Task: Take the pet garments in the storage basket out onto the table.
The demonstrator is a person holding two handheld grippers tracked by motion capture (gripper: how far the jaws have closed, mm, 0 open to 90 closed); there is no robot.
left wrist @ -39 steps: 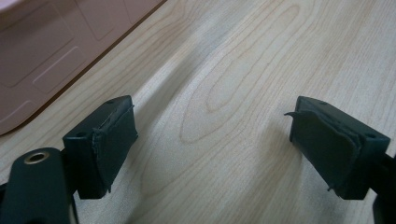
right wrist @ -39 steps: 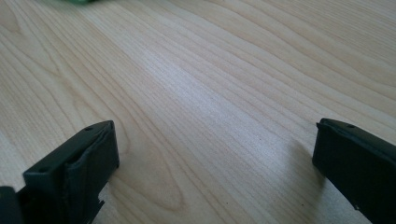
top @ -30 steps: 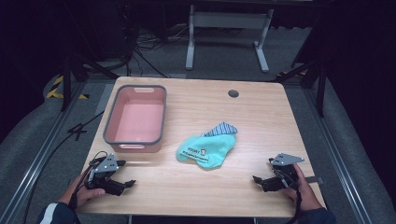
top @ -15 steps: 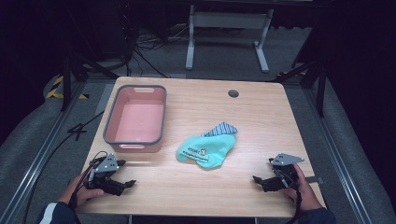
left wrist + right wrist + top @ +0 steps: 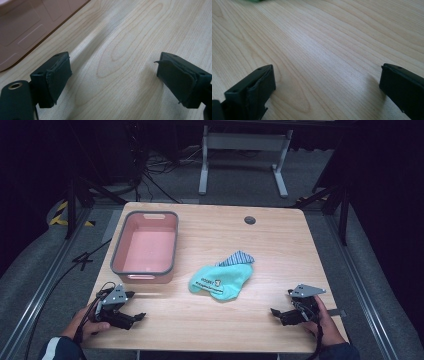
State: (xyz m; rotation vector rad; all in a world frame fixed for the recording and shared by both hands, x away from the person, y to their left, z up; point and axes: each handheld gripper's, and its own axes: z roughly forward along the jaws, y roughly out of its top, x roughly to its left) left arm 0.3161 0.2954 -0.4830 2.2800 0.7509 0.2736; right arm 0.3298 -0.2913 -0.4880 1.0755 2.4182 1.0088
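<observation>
Plainly the work centres on the teal sock [image 5: 222, 282], which lies crumpled near the middle of the wooden table [image 5: 280, 245], with a striped blue-and-white sock [image 5: 236, 258] poking out from under its far edge; the 2 touch. It looks soft, limp and very light, so it should fold and drape when lifted rather than keep any shape, and it may drag the striped one along if they cling. A pinch on a raised fold or on the rounded end nearest the person, pressing down into the cloth so the pads catch more than 1 layer, seems the safest hold; nothing about it looks fragile or slippery.

Just left of the socks and a little farther back stands the pink tub [image 5: 146, 247] with a grey rim, its inside bare.

Both tongs rest low on the near part of the table, well apart from the socks. The left gripper [image 5: 136, 316] sits near the tub's front corner, the right gripper [image 5: 276, 312] at the near right. Each has its jaws spread wide with bare wood between them, holding nothing.
</observation>
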